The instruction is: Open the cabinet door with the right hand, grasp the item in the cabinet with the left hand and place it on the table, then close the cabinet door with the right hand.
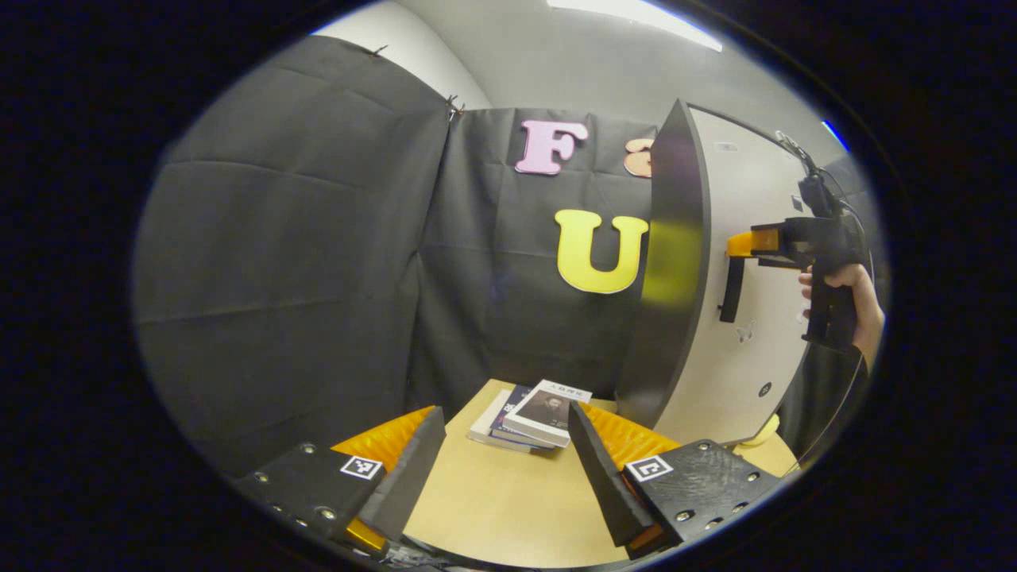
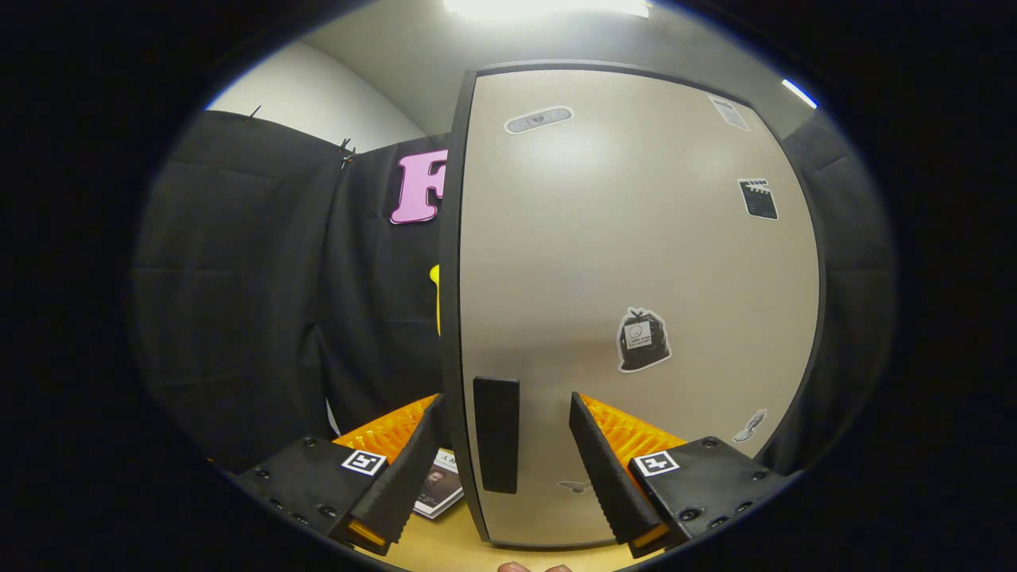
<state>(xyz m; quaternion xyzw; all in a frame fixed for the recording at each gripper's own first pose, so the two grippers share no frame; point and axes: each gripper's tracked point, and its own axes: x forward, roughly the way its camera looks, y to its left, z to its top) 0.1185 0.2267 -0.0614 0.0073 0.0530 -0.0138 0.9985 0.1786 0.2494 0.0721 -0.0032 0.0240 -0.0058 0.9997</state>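
A tall cabinet stands on the right of the table, with a dark glossy side (image 1: 671, 262) and a pale door (image 1: 747, 357) that looks flush against its body. Far off in the left gripper view, a hand (image 1: 862, 306) holds my right gripper (image 1: 747, 245) at the top of the dark vertical handle (image 1: 729, 290). In the right gripper view the handle (image 2: 496, 433) stands between the spread fingers of my right gripper (image 2: 505, 401), which is open and not pressing it. My left gripper (image 1: 504, 413) hovers open over the wooden table (image 1: 508, 508), empty. The cabinet's inside is hidden.
A small stack of books (image 1: 532, 417) lies on the table just left of the cabinet, beyond my left fingers; one book (image 2: 441, 485) peeks past the door's edge. Stickers dot the door (image 2: 643, 342). Black cloth walls close the left and back.
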